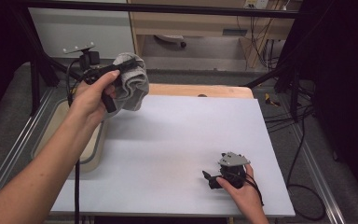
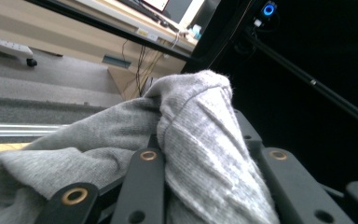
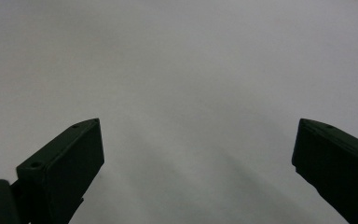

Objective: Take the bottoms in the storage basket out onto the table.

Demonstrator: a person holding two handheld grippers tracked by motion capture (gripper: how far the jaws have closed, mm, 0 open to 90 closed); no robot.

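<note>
A bunched grey cloth is being held clear of the white table, clamped in the left gripper (apparently for carrying), while the right gripper is being rested wide-jawed, empty.

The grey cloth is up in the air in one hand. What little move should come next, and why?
Probably carry the cloth a bit left and lower it toward the tub beside the table. The left gripper is shut on it, holding it bunched up above the table's far left corner, near that tub. The right gripper rests open on the table with nothing between its jaws.
</note>
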